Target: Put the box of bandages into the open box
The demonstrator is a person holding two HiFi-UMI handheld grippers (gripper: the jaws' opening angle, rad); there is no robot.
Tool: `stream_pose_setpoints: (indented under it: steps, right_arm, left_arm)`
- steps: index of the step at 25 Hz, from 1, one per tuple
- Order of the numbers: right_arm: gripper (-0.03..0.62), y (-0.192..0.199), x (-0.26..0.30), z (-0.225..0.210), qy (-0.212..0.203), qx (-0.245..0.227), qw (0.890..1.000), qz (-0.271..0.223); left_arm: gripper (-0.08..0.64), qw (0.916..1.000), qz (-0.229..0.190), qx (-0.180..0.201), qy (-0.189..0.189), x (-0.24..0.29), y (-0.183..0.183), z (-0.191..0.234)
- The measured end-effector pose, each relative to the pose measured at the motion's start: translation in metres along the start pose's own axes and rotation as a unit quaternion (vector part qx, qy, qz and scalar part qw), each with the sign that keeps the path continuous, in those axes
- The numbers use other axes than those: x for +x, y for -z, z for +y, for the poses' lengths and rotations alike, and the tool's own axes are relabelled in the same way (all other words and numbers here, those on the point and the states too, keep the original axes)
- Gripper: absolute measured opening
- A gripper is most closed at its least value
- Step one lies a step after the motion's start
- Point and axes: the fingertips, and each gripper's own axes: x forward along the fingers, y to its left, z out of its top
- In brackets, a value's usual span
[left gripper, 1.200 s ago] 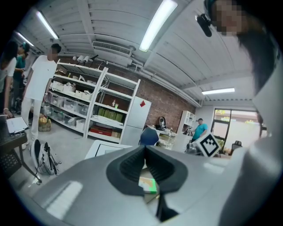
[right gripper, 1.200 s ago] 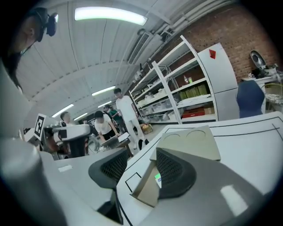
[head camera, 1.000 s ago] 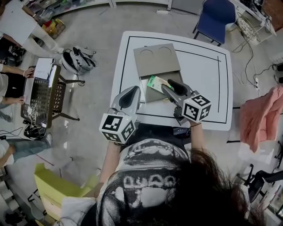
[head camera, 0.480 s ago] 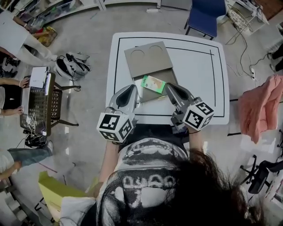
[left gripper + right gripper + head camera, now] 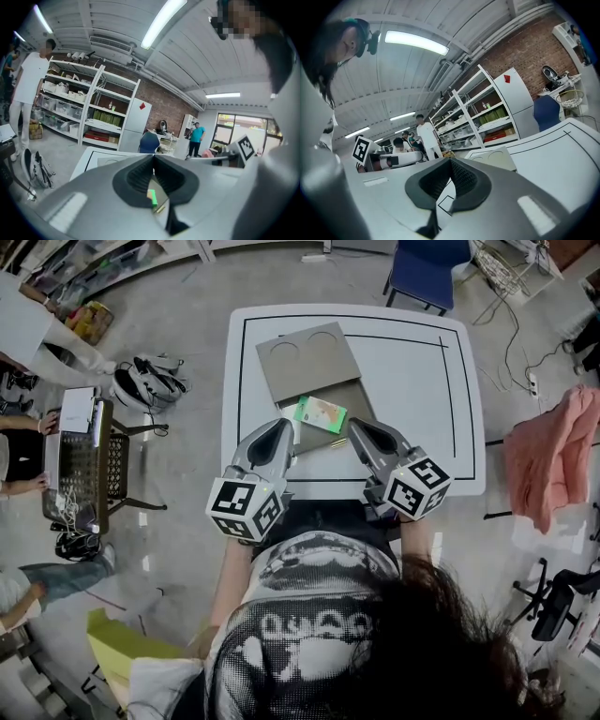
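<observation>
Bandage box lies inside open box, mid-counter. Placing looks done. Left gripper and right gripper: jaws pressed together, empty, clear of box, near counter's front edge. Nothing left, judging by layout.

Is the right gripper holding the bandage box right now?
No, the right gripper has its fingers together on nothing, and the bandage box lies apart from it in the open box.

A shallow grey cardboard box sits open on a white table, a small green carton inside. Right of the box, broad bare tabletop; left, a narrow strip. The left gripper and right gripper flank its near corners.
</observation>
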Motion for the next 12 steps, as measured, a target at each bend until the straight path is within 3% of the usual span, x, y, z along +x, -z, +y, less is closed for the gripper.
stream_pose_setpoints:
  steps: [12]
  right_arm:
    - [-0.009,-0.0009,0.0046,0.0036,-0.002,-0.008,1.000,0.004]
  left_arm:
    - [0.000,1.0000,0.004,-0.001,0.000,-0.0031,0.0020,0.0008]
